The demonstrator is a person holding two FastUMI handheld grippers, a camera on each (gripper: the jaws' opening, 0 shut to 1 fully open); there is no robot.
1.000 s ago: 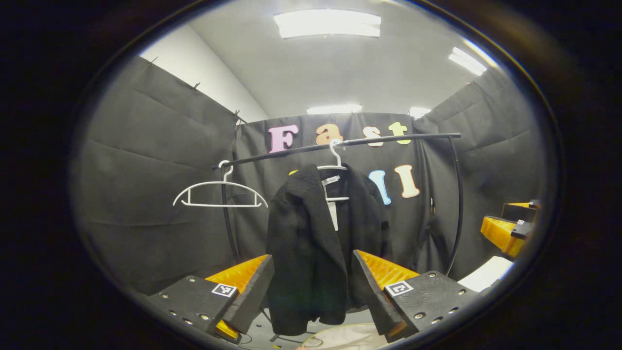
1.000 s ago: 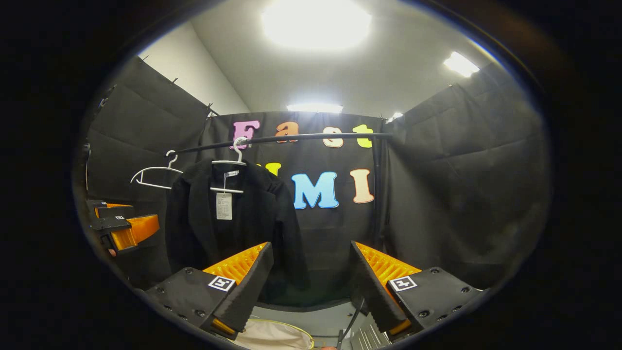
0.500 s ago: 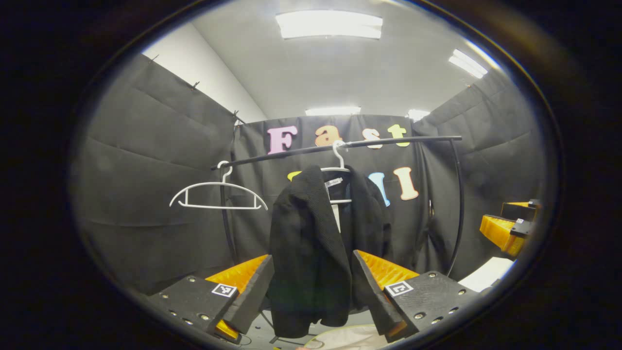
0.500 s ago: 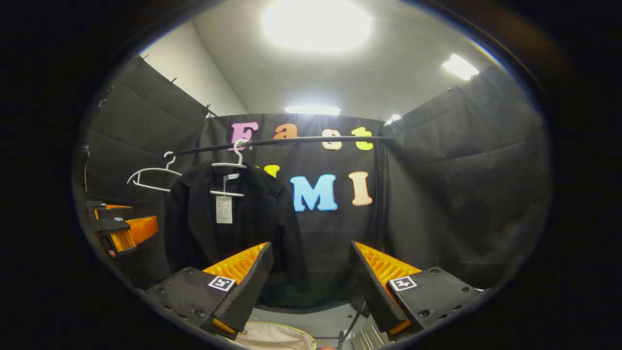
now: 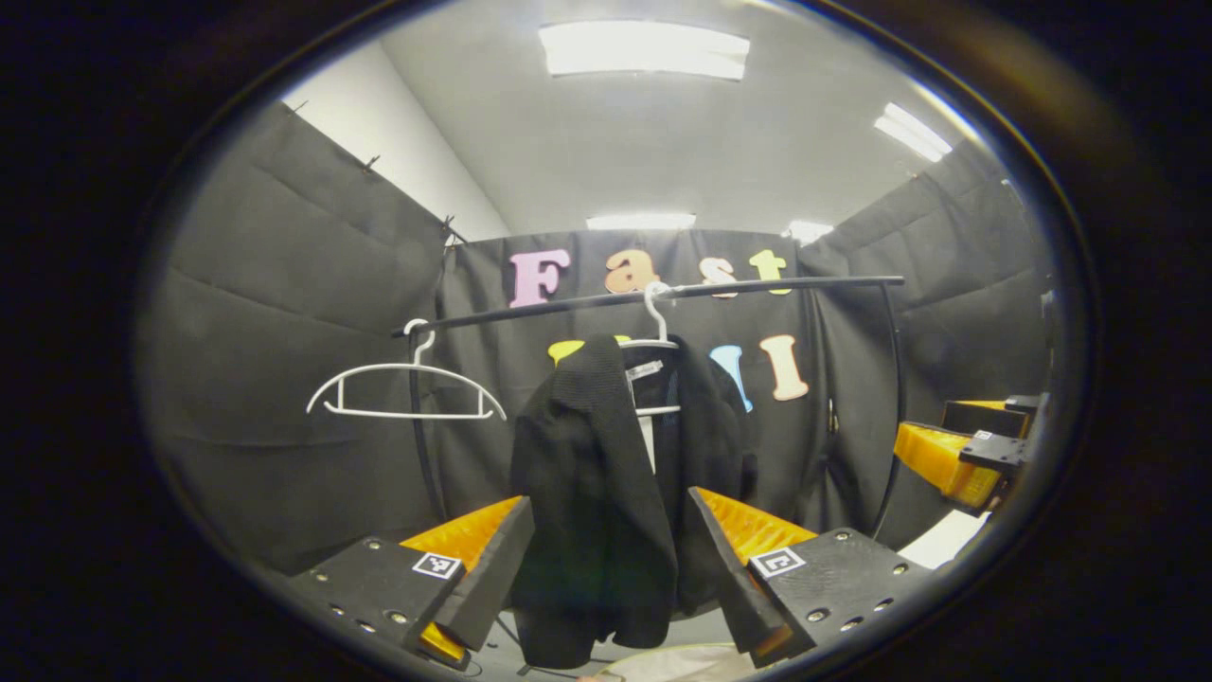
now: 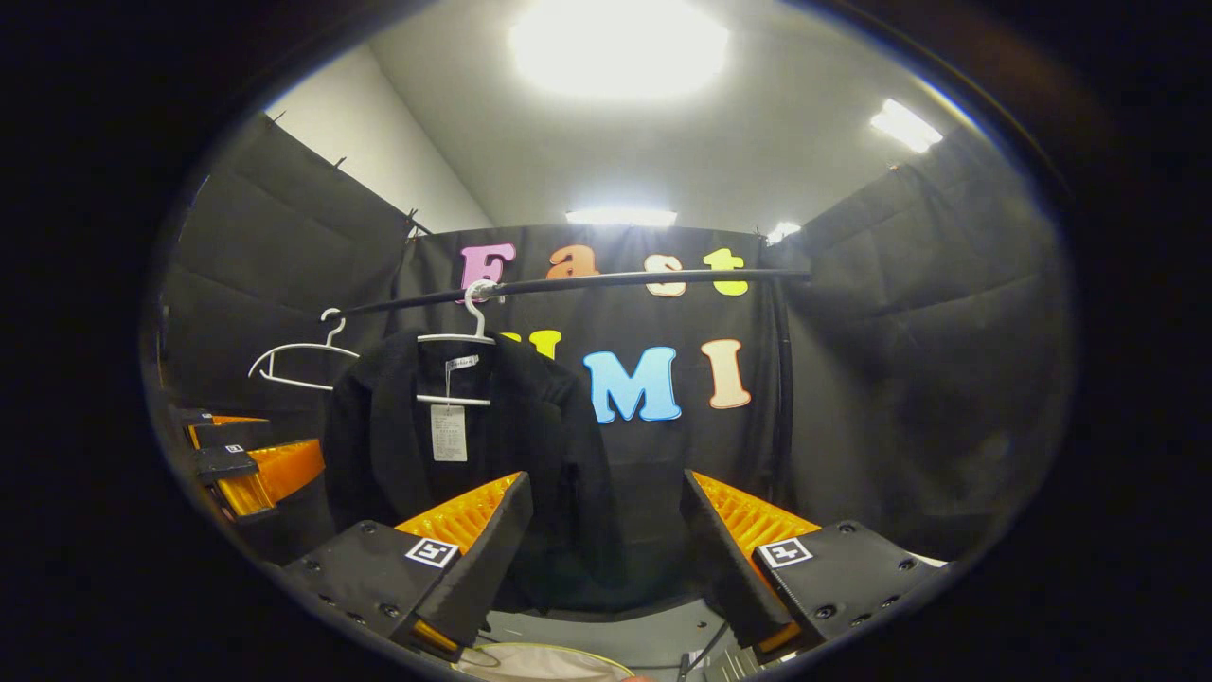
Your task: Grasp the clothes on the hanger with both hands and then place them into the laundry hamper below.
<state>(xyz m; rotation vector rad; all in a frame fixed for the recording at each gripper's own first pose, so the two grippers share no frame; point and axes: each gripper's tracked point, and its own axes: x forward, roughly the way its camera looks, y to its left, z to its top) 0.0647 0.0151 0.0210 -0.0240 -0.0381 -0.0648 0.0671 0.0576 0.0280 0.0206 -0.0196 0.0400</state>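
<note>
A black textured jacket [image 5: 606,474] hangs on a white wire hanger [image 5: 653,327] from the thin black horizontal rail [image 5: 757,287], with a bare white hanger [image 5: 402,388] farther along that rail. The left gripper [image 5: 606,559] and the right gripper [image 6: 606,559] both sit below the rail, jaws spread wide and released, short of the jacket. A pale hamper rim [image 6: 540,660] lies under the rail.

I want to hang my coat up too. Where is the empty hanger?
In the left gripper view, the empty white hanger hangs near the left end of the black rail, beside the black jacket.
</note>
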